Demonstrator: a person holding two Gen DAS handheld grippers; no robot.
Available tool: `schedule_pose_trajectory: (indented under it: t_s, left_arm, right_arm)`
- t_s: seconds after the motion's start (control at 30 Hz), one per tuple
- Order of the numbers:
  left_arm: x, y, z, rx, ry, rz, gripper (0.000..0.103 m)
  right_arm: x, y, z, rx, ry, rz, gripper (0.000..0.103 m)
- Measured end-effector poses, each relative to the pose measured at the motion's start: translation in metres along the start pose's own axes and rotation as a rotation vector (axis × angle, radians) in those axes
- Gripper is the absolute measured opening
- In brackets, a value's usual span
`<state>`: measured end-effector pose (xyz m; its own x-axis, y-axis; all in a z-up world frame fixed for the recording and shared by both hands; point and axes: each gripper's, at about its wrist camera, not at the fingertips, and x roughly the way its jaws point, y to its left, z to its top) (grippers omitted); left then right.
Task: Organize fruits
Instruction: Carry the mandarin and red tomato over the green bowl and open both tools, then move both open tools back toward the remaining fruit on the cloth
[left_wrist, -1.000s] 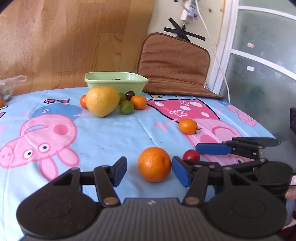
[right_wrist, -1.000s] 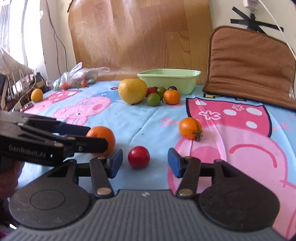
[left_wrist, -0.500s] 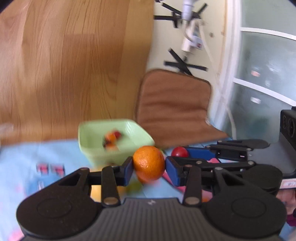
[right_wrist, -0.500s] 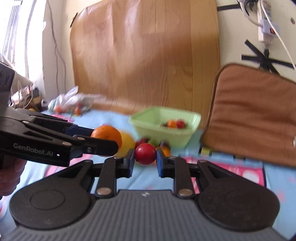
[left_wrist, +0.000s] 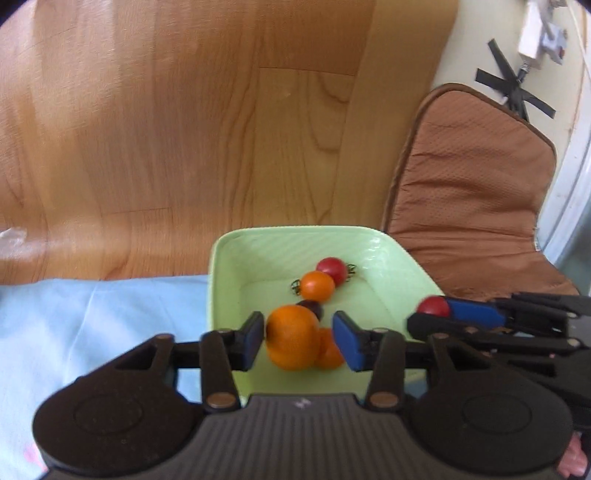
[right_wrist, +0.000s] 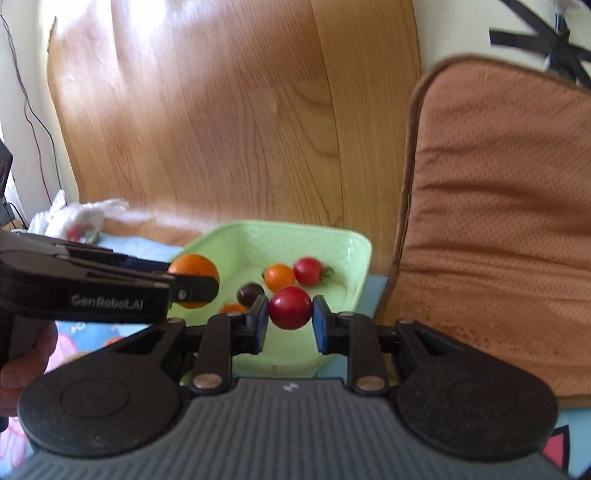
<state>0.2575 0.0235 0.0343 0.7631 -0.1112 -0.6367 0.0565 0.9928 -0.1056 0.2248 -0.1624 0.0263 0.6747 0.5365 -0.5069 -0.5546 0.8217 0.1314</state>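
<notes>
while left tongs open beside the orange, right tongs clench red tomato over green bowl

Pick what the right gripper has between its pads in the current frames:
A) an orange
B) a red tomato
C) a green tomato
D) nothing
B: in the right wrist view the right gripper is shut on a red tomato, both blue pads against its sides, above the green bowl.
</notes>
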Motion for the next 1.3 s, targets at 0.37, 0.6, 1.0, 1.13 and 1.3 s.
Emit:
schedule_pose_trajectory:
  t_s: [0.37,0.6,1.0,1.13,1.3]
  left_arm:
    - [-0.110,0.036,-0.050,-0.152,-0.156,-0.049,0.046]
    - [-0.141,0.013,-0.119,-0.104,-0.130,-0.139,0.043]
    - [-0.188,0.024,-0.188,-0.163,-0.126,-0.060,0.044]
    - [-0.200,0.037,-0.201,-0.194,-0.117,-0.034,0.045]
    - [-0.201,0.041,-0.204,-0.214,-0.123,-0.048,0.045]
  right_arm:
    - [-0.069,-0.014,-0.026,0.076,-0.032,0.057,0.029]
    - [-0.121,0.002,-0.071,0.081,-0.040,0.023,0.029]
    - [-0.046,0.079,-0.052,-0.122,0.091,0.090,0.030]
    - [-0.025,0.088,-0.055,-0.160,0.125,0.029,0.038]
    - [-0.049,0.082,-0.066,-0.100,0.120,0.041,0.033]
